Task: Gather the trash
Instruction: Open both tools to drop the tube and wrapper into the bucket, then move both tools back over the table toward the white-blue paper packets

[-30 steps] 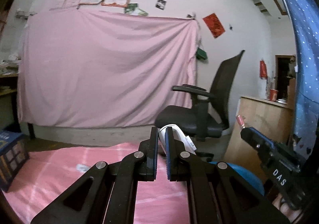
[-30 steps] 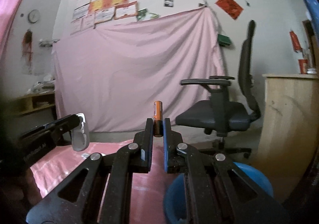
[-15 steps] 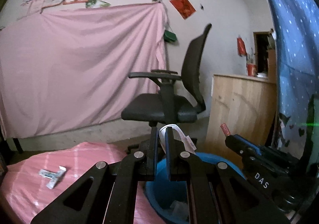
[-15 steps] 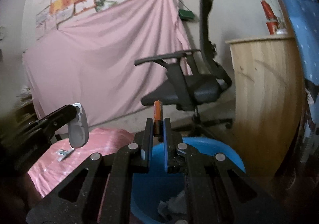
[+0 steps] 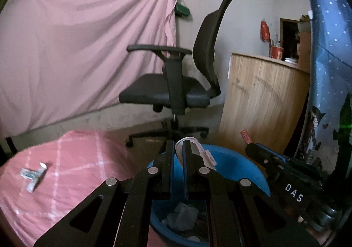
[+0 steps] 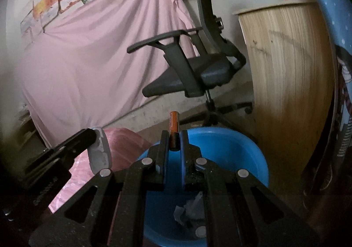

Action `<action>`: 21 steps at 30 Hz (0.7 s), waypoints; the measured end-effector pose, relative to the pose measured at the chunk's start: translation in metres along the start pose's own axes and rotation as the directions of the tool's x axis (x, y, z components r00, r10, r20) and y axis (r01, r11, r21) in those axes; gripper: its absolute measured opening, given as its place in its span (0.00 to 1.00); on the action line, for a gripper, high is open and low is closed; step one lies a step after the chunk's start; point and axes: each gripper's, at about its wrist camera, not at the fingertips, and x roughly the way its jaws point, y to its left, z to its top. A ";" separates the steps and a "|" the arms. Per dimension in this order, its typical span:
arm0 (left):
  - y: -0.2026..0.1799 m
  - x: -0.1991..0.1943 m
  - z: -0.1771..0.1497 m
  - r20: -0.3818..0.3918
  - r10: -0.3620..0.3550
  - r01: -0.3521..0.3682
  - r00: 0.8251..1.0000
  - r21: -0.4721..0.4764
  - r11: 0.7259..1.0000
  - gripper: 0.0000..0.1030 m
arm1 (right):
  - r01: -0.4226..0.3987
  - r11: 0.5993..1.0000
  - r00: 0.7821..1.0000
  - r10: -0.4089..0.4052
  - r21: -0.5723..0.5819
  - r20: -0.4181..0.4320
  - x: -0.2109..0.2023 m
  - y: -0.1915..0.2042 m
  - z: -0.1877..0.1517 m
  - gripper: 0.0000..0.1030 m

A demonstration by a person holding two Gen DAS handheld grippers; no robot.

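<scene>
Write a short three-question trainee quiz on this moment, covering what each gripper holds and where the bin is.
1. What does the right gripper hold?
2. True or false: the left gripper is open and holds nothing.
3. The blue bin lies (A) below both grippers, (B) on the office chair, (C) on the wooden counter.

Key:
1. A battery, upright between the fingers.
2. False: it is shut on a white wrapper.
3. A; crumpled trash already lies inside. One scrap remains on the pink cloth.
</scene>
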 end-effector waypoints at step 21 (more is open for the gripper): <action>0.014 0.030 -0.002 -0.176 0.000 -0.018 0.984 -0.097 0.995 0.13 | 0.017 0.999 0.995 -0.012 0.045 -0.097 0.018 -0.011 -0.003 0.35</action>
